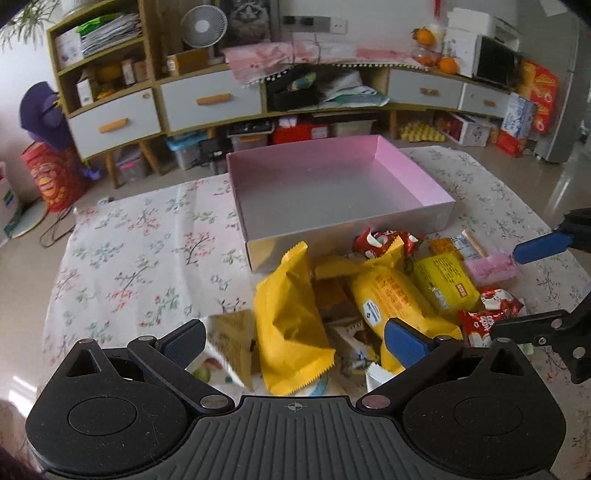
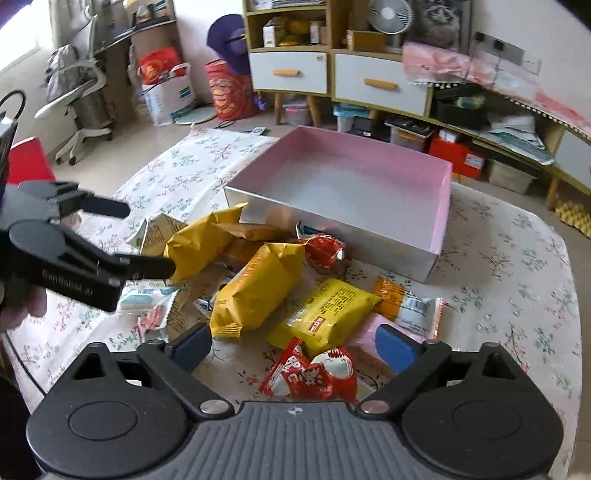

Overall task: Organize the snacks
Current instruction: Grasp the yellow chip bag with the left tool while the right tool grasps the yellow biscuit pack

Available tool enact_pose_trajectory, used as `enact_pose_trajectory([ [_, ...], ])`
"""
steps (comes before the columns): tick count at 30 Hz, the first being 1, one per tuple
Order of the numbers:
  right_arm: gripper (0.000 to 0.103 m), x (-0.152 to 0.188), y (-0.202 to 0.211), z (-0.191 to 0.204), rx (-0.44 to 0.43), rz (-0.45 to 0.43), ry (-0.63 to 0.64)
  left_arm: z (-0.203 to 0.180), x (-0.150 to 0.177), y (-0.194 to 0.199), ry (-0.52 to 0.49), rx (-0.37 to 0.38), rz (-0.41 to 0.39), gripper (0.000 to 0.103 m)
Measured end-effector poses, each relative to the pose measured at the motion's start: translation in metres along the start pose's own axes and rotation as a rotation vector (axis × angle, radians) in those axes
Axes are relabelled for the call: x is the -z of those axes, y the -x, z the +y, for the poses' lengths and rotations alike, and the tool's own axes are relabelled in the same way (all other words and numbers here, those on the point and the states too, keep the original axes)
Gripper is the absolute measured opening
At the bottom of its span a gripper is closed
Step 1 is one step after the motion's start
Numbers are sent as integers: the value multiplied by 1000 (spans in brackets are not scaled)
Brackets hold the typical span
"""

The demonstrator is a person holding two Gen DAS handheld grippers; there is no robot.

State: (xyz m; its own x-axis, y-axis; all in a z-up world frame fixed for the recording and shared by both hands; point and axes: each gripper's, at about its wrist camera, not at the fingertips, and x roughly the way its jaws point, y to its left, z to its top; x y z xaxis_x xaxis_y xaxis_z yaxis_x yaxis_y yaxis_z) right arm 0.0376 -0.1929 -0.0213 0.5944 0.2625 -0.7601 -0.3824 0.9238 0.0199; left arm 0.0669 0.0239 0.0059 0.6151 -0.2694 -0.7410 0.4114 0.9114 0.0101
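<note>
Left gripper (image 1: 293, 341): jaws spread wide, nothing gripped, poised over a crumpled yellow packet (image 1: 291, 317). Right gripper (image 2: 293, 345): jaws likewise released, above a red-and-white packet (image 2: 314, 373). Between and beyond them the snack pile (image 2: 266, 280) lies loose on the floral tablecloth (image 1: 147, 251), heaped against the near wall of the box. The pink-lined box (image 1: 332, 184) stands just behind, unfilled. Farther off, a drawer cabinet (image 1: 207, 99) with a fan (image 1: 204, 26) on top.
</note>
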Motion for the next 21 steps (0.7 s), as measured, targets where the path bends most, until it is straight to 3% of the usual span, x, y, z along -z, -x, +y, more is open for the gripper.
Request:
enact_pose_trajectory([
  [7,60,2,-20,-10,-34,28,-5,2,-5,-19,-48,41,-10,90],
  [14,50,-6,-37,-18,-25,38,-58,3,-9,-39,-67,17,15,71],
  [21,46,-11,-59,-16,16,71,-49,2,-7,-54,-74,-9,52,62],
])
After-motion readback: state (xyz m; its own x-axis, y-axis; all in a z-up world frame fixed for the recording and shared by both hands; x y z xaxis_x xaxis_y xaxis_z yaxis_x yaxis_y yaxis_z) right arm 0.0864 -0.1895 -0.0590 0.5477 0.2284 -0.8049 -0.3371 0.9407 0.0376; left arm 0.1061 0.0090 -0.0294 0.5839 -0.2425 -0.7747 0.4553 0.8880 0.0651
